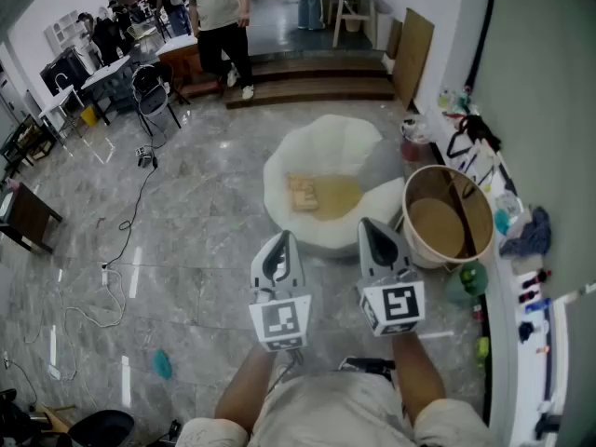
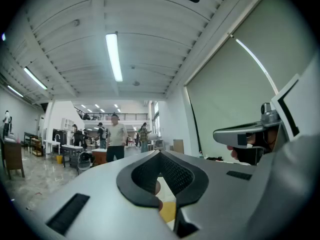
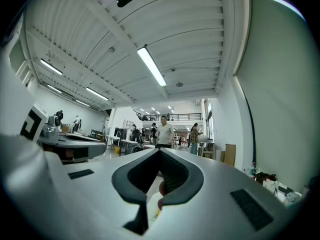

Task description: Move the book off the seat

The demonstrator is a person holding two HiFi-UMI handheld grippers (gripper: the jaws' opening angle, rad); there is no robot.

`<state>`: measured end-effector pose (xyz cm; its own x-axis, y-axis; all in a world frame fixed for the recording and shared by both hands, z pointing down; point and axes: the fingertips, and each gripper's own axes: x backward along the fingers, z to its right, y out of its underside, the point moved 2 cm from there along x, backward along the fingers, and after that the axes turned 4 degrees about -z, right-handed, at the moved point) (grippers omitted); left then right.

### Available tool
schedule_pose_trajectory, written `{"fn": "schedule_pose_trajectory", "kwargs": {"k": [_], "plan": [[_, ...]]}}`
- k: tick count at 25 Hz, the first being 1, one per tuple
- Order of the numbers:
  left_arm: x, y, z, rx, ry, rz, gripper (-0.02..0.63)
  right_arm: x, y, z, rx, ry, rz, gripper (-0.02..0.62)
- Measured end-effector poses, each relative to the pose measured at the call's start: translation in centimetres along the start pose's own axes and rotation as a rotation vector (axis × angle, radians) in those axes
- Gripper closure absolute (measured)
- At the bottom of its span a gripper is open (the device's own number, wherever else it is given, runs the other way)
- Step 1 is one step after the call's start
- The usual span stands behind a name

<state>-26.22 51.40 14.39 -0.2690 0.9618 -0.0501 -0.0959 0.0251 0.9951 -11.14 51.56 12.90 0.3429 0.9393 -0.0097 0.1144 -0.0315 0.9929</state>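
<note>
A tan book (image 1: 303, 193) lies on the yellow cushion (image 1: 339, 196) of a white shell-shaped seat (image 1: 326, 142) on the floor ahead of me. Both grippers are held side by side near my body, short of the seat and pointing toward it. My left gripper (image 1: 282, 237) is shut with nothing in it. My right gripper (image 1: 369, 224) is shut and empty too. In the left gripper view the jaws (image 2: 160, 154) meet at the tip, with a strip of yellow cushion showing through the gap below. The right gripper view shows its jaws (image 3: 160, 151) closed the same way.
A round brown tub (image 1: 447, 214) stands right of the seat. A cluttered ledge (image 1: 526, 277) runs along the right wall. A person (image 1: 221, 17) stands by wooden steps (image 1: 307, 80) beyond the seat. Cables (image 1: 121, 240) and a teal object (image 1: 162, 363) lie on the left floor.
</note>
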Motion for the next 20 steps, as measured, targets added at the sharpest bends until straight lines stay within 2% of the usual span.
{"fn": "schedule_pose_trajectory", "kwargs": {"k": [7, 20], "plan": [[-0.6, 0.3, 2.3, -0.012, 0.006, -0.018, 0.604, 0.7, 0.8, 2.1, -0.039, 0.010, -0.004, 0.594], [-3.5, 0.2, 9.9, 0.051, -0.022, -0.016, 0.604, 1.8, 2.2, 8.3, -0.032, -0.026, -0.013, 0.594]]}}
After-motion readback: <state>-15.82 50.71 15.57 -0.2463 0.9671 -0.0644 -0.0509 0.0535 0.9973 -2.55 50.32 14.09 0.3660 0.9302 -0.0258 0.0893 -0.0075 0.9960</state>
